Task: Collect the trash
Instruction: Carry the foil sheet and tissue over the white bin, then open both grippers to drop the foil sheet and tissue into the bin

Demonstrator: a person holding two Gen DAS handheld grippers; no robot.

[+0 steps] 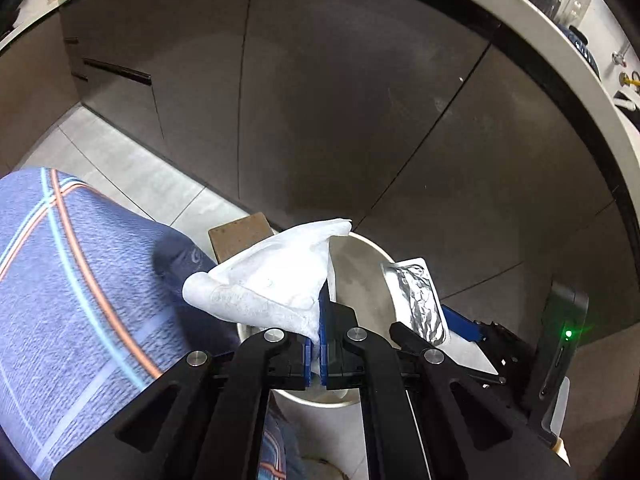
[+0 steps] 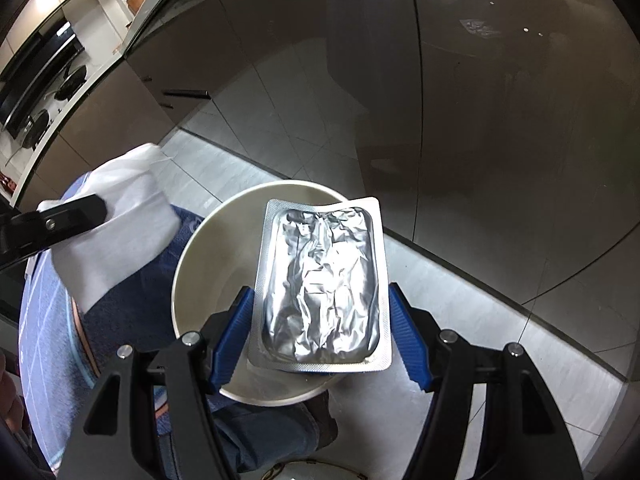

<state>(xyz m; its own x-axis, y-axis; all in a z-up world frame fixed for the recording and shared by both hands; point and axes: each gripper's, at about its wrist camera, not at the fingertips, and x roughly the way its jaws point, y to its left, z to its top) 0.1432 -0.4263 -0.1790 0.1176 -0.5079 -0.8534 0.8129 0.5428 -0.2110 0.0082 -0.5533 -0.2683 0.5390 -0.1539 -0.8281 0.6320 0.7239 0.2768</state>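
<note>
One white tissue (image 1: 272, 276) pinched in the left gripper (image 1: 320, 344), one foil pack (image 2: 324, 284) clamped between the right gripper (image 2: 320, 320) pads, both over one white bin (image 2: 208, 248).

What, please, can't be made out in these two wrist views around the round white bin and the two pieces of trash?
- Bottom of the round white bin: right wrist view, covered by the silver foil blister pack.
- Bin's near rim: left wrist view, hidden behind the left gripper.
- Far side of the crumpled white tissue: folded away in both views.
- Countertop items: left wrist view, too small, cut by the edge.
</note>
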